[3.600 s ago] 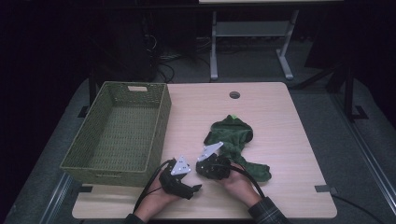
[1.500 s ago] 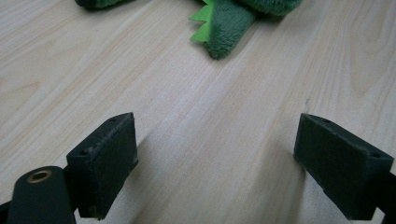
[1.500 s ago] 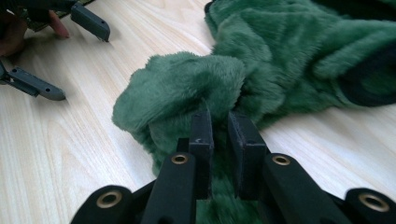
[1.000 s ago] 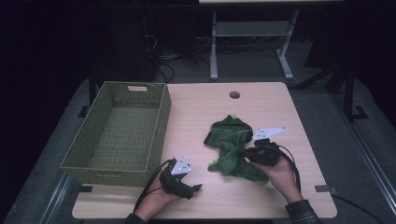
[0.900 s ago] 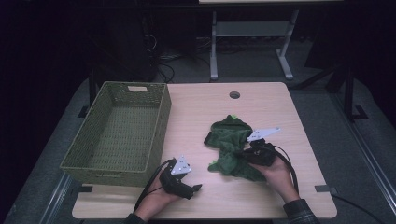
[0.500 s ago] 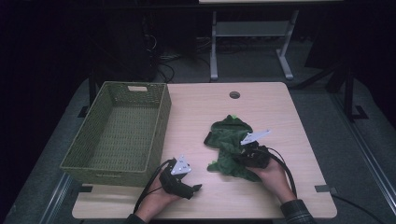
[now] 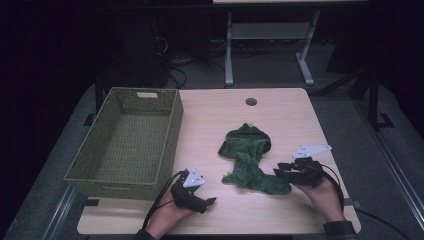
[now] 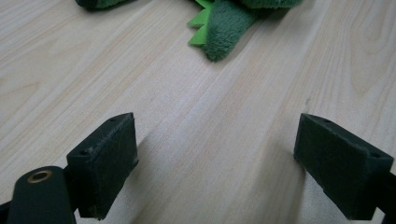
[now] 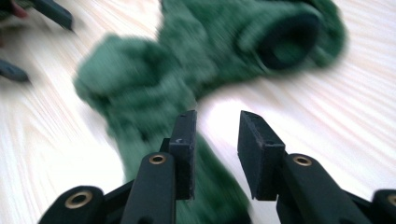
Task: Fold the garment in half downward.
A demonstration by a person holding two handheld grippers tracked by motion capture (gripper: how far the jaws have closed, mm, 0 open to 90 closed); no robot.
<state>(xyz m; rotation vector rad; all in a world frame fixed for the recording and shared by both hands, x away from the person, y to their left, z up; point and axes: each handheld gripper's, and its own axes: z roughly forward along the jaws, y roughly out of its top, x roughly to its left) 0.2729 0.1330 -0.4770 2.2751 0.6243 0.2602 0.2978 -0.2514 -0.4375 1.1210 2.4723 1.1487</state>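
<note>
Green plush (image 7: 250, 160) released; right gripper (image 7: 281, 171) pulled back, partly open, empty; left gripper (image 7: 209, 202) wide open.

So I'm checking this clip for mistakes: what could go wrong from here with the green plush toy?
1. The right claw has just been opening, with nothing pressed between its pads; the green plush toy lies loose, so a regrasp could pinch only a fold.
2. The woven basket sits across the table, so a weak hold might drop it.
</note>
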